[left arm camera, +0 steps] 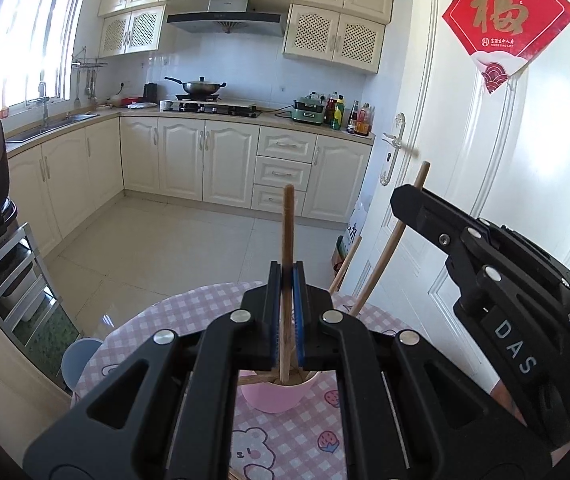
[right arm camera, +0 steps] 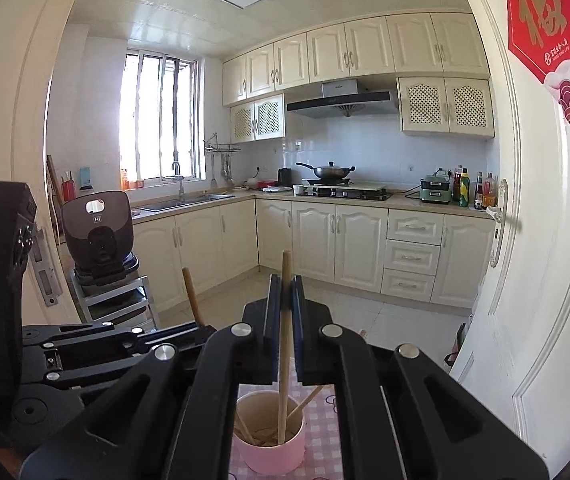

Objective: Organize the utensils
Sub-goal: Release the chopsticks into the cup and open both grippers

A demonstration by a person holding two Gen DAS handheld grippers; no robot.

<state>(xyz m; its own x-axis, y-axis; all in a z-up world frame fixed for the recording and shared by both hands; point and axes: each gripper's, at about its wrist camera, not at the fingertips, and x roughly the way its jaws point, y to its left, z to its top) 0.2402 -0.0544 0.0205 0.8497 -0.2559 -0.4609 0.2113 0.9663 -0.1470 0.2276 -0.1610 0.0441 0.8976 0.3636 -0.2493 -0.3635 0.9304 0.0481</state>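
Your left gripper [left arm camera: 287, 280] was clamped on a dark wooden chopstick [left arm camera: 287, 232], upright between its blue pads, lower end inside the pink cup [left arm camera: 277, 398] just below. Your right gripper [right arm camera: 285, 292] pinched a paler chopstick [right arm camera: 285, 344], its tip down in the same cup among other sticks, on the pink checked tablecloth [left arm camera: 189, 312]

- Left gripper [left arm camera: 287, 280]: matte black plastic linkage arms, round silver pivot pins, small black screws, blue ribbed pads on the inner faces of the fingers.
- Right gripper [right arm camera: 285, 292]: same black build, silver pins, dark blue pads.
- Its body, seen from the left camera, bears white letters "DAS".
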